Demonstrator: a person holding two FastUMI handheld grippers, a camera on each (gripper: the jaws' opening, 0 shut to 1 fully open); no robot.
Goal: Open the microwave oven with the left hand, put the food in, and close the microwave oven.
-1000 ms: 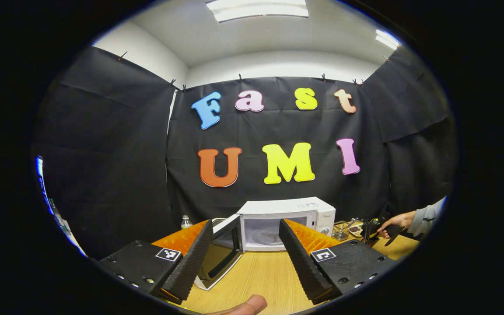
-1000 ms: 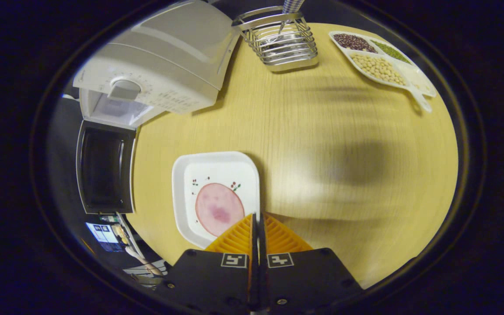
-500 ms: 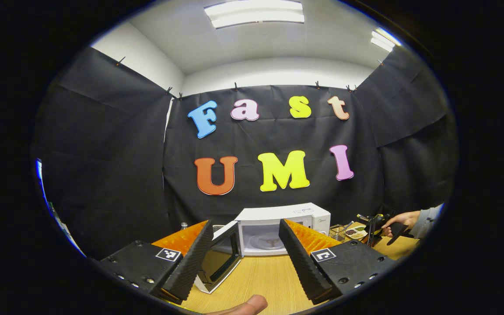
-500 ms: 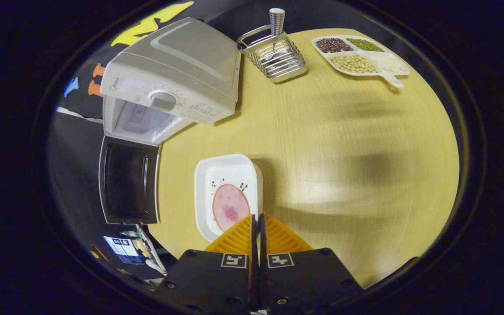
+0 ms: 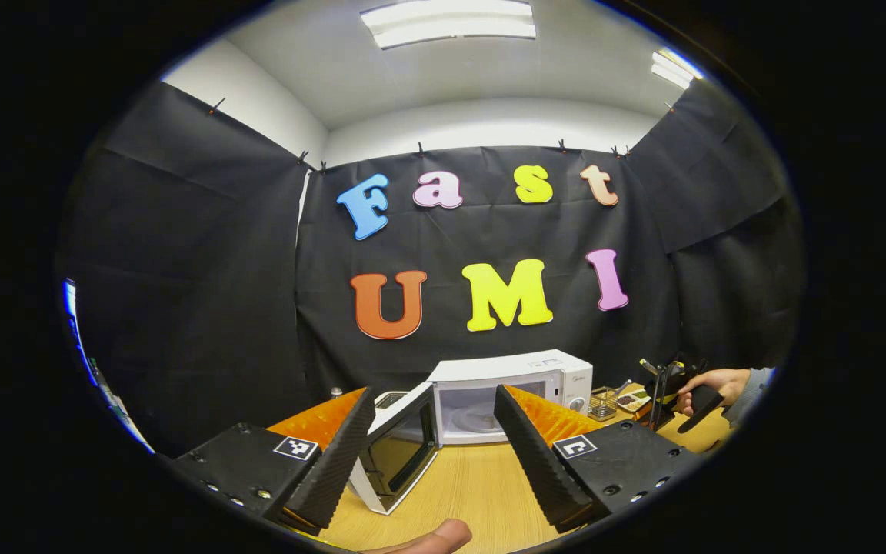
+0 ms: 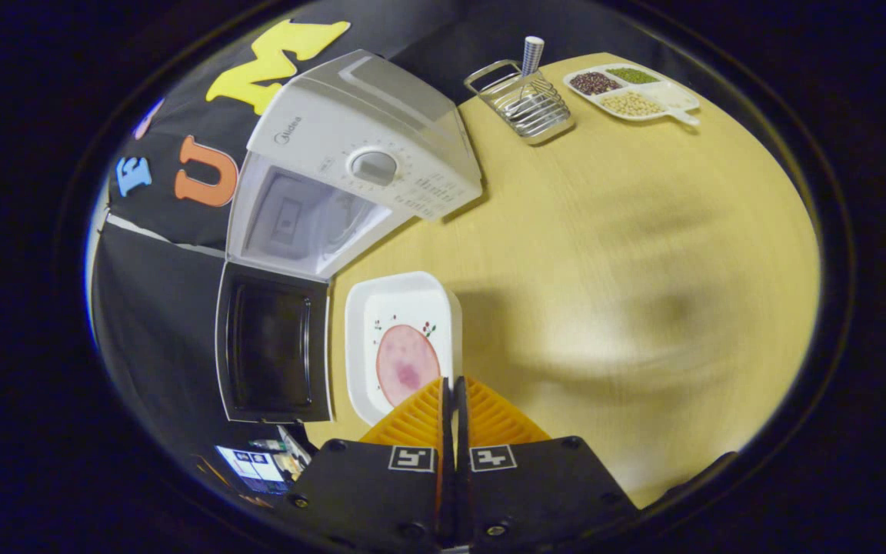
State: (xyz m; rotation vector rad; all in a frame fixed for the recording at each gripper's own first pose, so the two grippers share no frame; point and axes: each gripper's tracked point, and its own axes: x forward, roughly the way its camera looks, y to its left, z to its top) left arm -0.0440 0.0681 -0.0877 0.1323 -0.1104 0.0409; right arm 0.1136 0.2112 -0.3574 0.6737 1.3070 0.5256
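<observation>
The white microwave (image 5: 512, 369) stands on the wooden table with its door (image 5: 401, 454) swung wide open to the left. My left gripper (image 5: 432, 391) is open and empty, a little back from the oven, its fingers framing the cavity. In the right gripper view, my right gripper (image 6: 451, 381) is shut on the near rim of a white square plate (image 6: 404, 308) carrying a pink slice of meat (image 6: 408, 365). The plate hangs above the table beside the open door (image 6: 274, 342), in front of the lit cavity (image 6: 304, 219). A hand (image 5: 708, 381) holds that gripper at the far right.
A wire rack (image 6: 524, 104) with a striped stick in it and a divided tray of beans (image 6: 631, 92) sit at the far side of the table (image 6: 604, 254). A thumb (image 5: 428, 538) shows at the bottom edge of the left gripper view.
The right gripper has carried the plate nearer the microwave and turned, so the cavity opening now faces the camera more. The left gripper has only drifted slightly and stays open.
</observation>
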